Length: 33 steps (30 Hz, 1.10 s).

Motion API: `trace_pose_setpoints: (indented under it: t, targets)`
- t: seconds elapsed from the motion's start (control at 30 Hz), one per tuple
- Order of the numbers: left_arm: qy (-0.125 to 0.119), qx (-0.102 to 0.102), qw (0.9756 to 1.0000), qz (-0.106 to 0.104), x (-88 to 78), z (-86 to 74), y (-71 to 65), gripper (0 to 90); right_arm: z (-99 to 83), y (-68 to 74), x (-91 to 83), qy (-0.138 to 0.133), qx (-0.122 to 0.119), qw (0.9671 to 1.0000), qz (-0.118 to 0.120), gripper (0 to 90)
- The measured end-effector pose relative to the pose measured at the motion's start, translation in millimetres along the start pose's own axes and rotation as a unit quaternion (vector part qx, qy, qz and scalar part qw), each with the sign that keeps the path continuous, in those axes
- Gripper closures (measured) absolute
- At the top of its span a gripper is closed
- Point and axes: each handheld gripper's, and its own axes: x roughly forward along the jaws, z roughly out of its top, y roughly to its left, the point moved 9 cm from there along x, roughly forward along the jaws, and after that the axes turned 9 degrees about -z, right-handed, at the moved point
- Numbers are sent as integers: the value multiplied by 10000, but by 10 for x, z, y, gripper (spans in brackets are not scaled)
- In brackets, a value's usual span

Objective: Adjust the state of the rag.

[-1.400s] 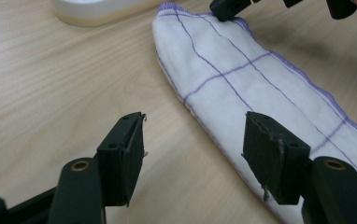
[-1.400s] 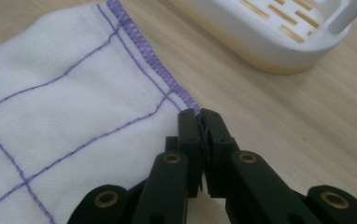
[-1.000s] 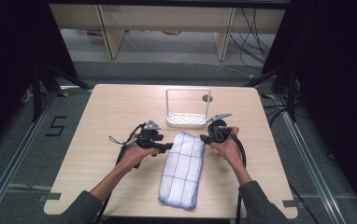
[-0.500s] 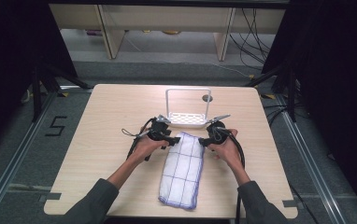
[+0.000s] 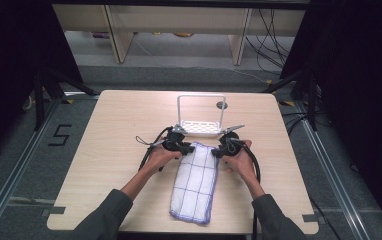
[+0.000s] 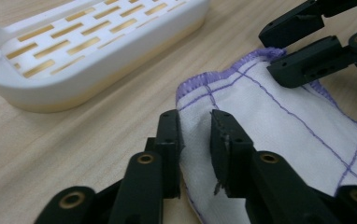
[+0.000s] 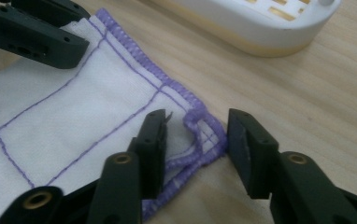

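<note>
High view: folded white cloth with purple grid lines (image 5: 195, 182) lying lengthwise on the wooden table (image 5: 104, 150), running from the middle down toward 6 o'clock, far end just short of a white slotted rack with an upright wire frame (image 5: 201, 116) at 12 o'clock of it. Left gripper (image 5: 185, 148) at the cloth's far corner toward 10 o'clock, right gripper (image 5: 216, 152) at the far corner toward 2 o'clock, each held in a hand, forearms in grey sleeves entering from 6 o'clock, black cables looping out from both. Left gripper view: left gripper (image 6: 196, 133) narrow, jaws straddling a raised fold of the cloth's (image 6: 279, 130) corner, cloth between them, full pinch impossible to confirm; white rack tray (image 6: 92, 46) at 11 o'clock on the wood, apart from the cloth; other gripper's black jaws at 2 o'clock over the opposite corner. Right gripper view: right gripper (image 7: 199, 140) fairly wide, jaws either side of a curled purple-hemmed corner of the cloth (image 7: 64, 126), one jaw resting on the fabric, the other beside the hem on bare wood; rack tray (image 7: 260, 25) at 1 o'clock; other gripper's jaws at 10 o'clock on the cloth.
</note>
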Motion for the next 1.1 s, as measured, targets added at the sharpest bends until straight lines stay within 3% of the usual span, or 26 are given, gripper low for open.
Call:
trace_pose_setpoints:
  t: [0.07, 0.27, 0.43, 0.5, 0.57, 0.6, 0.7, 0.73, 0.77, 0.8, 0.83, 0.97, 1.07, 1.1]
  targets:
    - [89, 139, 9999, 7, -15, -14, 2, 793, 0, 28, 7, -32, 90, 9999, 73, 695]
    - [-5, 163, 9998, 96, -52, -18, -7, 840, 27, 63, 18, -211, -12, 9995, 237, 829]
    - [-190, 140, 9997, 116, -121, -1, -20, 847, 82, 89, 32, -428, -75, 9986, 308, 842]
    - [-329, 89, 9994, 78, -150, 18, -50, 847, 114, 100, -6, -503, -229, 9979, 330, 844]
    - [-266, 175, 9994, 138, -212, 16, -59, 846, 155, 138, -47, -623, -181, 9972, 379, 845]
    - [-235, 215, 9994, 141, -232, 18, -65, 846, 164, 131, -66, -619, -276, 9971, 345, 845]
    - [-280, 293, 9991, 158, -326, 62, -89, 845, 224, 167, -106, -817, -276, 9956, 368, 845]
    - [-323, 300, 9989, 146, -353, 78, -98, 845, 210, 180, -153, -672, -194, 9969, 369, 845]
    - [-377, 304, 9987, 136, -382, 97, -109, 845, 225, 184, -170, -745, -307, 9959, 403, 845]
    - [-484, 250, 9984, 137, -398, 121, -129, 844, 232, 216, -215, -726, -203, 9962, 425, 845]
    - [-438, 303, 9985, 126, -422, 122, -131, 843, 266, 216, -219, -922, -303, 9946, 378, 844]
    - [-524, 298, 9981, 143, -463, 152, -169, 841, 287, 235, -306, -924, -279, 9944, 440, 844]
    - [-451, 381, 9981, 166, -499, 151, -168, 839, 289, 237, -333, -906, -244, 9946, 444, 844]
    - [-550, 322, 9978, 164, -505, 171, -185, 839, 305, 241, -326, -999, -223, 9938, 442, 844]
